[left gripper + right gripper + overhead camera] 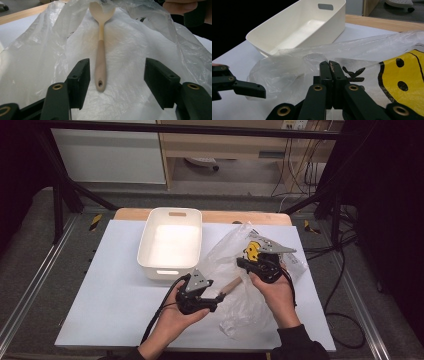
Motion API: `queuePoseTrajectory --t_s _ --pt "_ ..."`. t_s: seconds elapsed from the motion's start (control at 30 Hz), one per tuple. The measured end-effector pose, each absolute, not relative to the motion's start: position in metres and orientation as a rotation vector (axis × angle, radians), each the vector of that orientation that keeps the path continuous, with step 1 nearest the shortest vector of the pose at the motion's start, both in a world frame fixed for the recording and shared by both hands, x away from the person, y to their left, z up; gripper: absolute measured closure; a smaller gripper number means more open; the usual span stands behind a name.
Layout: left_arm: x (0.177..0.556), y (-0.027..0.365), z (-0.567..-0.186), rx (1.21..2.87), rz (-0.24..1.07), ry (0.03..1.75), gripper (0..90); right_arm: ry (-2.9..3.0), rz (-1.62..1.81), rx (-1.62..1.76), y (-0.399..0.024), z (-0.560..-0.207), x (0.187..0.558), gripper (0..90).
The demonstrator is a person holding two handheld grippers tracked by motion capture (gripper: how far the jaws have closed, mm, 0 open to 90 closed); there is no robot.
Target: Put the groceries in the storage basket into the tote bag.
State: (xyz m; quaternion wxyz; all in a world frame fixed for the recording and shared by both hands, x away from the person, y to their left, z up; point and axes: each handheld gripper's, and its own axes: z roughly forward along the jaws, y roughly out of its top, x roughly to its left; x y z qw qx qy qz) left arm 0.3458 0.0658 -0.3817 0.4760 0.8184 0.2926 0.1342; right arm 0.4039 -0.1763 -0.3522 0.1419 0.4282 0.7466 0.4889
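1. Between the wide-apart jaws of the left gripper (115, 82), a beige spoon (100, 50) is lying on a clear plastic bag (45, 62).
2. Beside the white bin (297, 27), the right gripper (329, 72) is pinching that bag's film, jaws pressed together.

Left half of white mat (115, 285) bare, free passage. White bin (170, 243) blocks far centre (open top, interior bare). Crumpled plastic bag (235, 285) spreads over right-centre, touching bin's near right corner. Spoon (100, 50) lies on bag between spread left gripper (116, 82) jaws, gaps either side.
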Motion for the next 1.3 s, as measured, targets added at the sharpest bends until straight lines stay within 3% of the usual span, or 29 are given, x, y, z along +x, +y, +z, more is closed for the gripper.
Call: queuePoseTrajectory --t_s 0.6,0.83,1.3 --pt "0.345 0.11 -0.355 1.87 0.389 0.794 25.6 2.237 1.323 1.246 -0.172 -0.375 0.395 90.0" --pt "0.354 0.132 -0.348 1.839 0.483 0.861 27.8 2.281 1.276 1.245 -0.171 -0.388 0.39 90.0" --pt "0.357 0.154 -0.362 1.854 0.494 0.938 27.5 2.409 1.144 1.249 -0.171 -0.421 0.377 90.0"
